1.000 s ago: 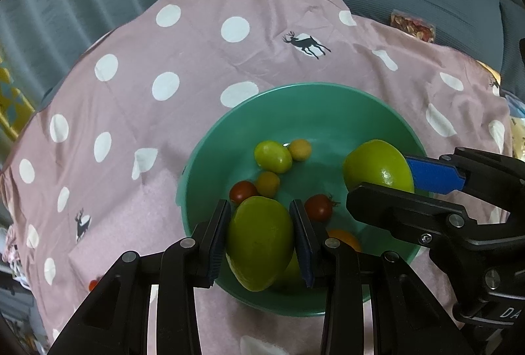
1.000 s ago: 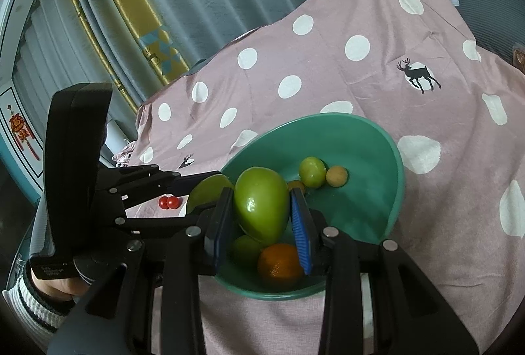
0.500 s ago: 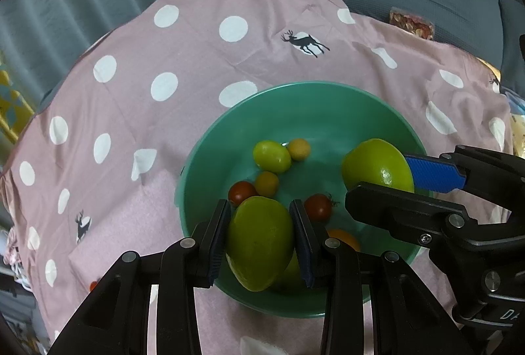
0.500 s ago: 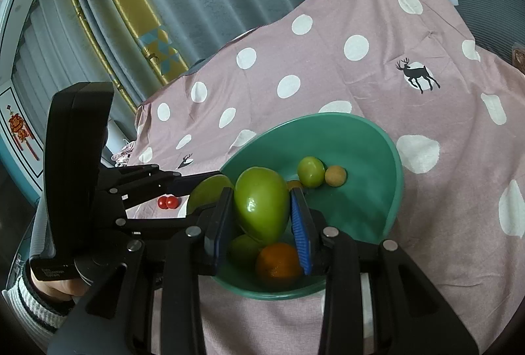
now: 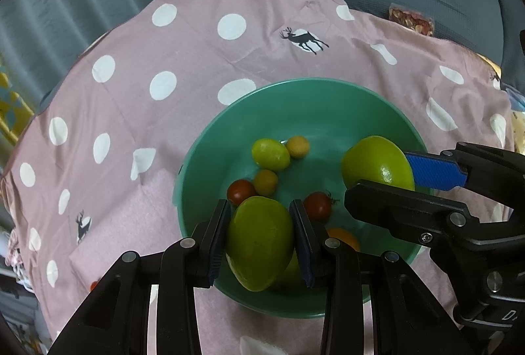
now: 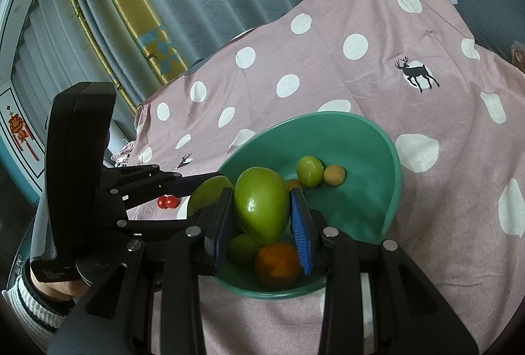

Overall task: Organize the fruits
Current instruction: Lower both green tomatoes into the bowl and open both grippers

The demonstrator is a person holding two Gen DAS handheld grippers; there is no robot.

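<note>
A smooth, glossy green mango (image 5: 261, 241), egg-shaped, is sitting clamped between the blue ribbed pads of the left gripper (image 5: 261, 240), over the 6 o'clock rim of a round teal bowl (image 5: 315, 99) with a matte plastic look. The right gripper (image 6: 262, 217) is squeezing a 2nd shiny green mango (image 6: 262, 204) in the same way, held above the bowl's 3 o'clock side in the left wrist view. Both pairs of fingers are closed snugly onto their fruit, pads pressing each flank.

Inside the bowl, 2 red cherry tomatoes (image 5: 241, 191), a small green lime-like fruit (image 5: 270, 154), 2 little dull yellow-orange balls (image 5: 297, 146) and a dimpled orange (image 6: 279, 260) are lying loose, with another green fruit (image 6: 244, 248) partly hidden under the grippers. The bowl is resting on a soft, creased pink cloth (image 5: 183, 43) printed with white dots and black deer. 2 more red tomatoes (image 6: 167, 201) are lying on the cloth at 9 o'clock of the bowl in the right wrist view.

Compared with 1 second ago, both grippers and mangoes are sitting almost exactly where they were; the fruit in the bowl is unmoved.
</note>
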